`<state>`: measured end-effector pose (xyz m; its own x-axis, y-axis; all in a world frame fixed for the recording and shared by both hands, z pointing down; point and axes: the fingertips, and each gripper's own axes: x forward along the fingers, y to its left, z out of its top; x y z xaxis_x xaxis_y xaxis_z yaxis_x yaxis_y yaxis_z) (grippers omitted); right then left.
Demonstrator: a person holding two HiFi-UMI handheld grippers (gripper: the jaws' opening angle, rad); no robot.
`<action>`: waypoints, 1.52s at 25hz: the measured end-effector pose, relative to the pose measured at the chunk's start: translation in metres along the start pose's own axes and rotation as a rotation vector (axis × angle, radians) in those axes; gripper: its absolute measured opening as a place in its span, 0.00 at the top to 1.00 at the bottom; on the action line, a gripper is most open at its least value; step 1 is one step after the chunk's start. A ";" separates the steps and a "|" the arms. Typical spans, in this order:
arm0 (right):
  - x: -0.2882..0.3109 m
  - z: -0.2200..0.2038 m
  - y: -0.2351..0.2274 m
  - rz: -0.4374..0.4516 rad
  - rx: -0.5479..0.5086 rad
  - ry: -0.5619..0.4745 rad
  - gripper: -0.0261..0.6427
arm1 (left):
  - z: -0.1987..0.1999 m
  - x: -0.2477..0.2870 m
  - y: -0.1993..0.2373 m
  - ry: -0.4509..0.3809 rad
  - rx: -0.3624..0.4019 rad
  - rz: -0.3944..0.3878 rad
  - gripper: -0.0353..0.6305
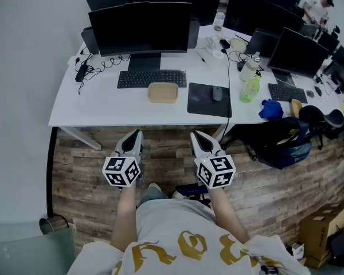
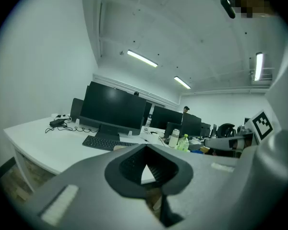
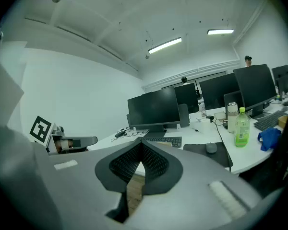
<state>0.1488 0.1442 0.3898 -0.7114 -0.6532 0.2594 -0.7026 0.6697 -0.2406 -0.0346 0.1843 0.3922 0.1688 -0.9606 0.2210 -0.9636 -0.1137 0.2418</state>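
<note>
My left gripper (image 1: pixel 136 135) and right gripper (image 1: pixel 196 135) hover side by side over the wood floor, just short of the white desk (image 1: pixel 92 110). Both are shut, tips meeting, with nothing between them. In the left gripper view the jaws close at the left gripper (image 2: pixel 145 146); in the right gripper view they close at the right gripper (image 3: pixel 141 142). Nearest ahead on the desk are a beige pad (image 1: pixel 163 92), a black keyboard (image 1: pixel 152 78) and a mouse (image 1: pixel 217 93) on a dark mat (image 1: pixel 202 103). A large monitor (image 1: pixel 140 27) stands behind them.
A green bottle (image 1: pixel 249 89) and a blue cloth (image 1: pixel 271 109) lie at the desk's right. A dark backpack (image 1: pixel 281 142) sits on the floor to the right, a metal bin (image 1: pixel 51 224) at lower left and a cardboard box (image 1: pixel 318 231) at lower right. More monitors stand further back.
</note>
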 end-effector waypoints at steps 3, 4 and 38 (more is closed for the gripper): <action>0.000 -0.002 -0.002 -0.012 0.010 -0.003 0.92 | -0.002 -0.005 0.002 -0.002 0.008 0.016 0.95; 0.000 -0.003 -0.003 -0.016 0.018 -0.005 0.92 | -0.002 -0.007 0.003 -0.002 0.008 0.022 0.95; 0.204 -0.018 -0.099 -0.231 0.319 0.132 0.73 | -0.024 0.217 0.151 0.253 -0.142 -0.184 0.78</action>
<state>0.0737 -0.0490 0.4836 -0.5403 -0.7088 0.4535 -0.8285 0.3539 -0.4339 -0.1385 -0.0352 0.4993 0.4004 -0.8316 0.3849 -0.8767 -0.2255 0.4249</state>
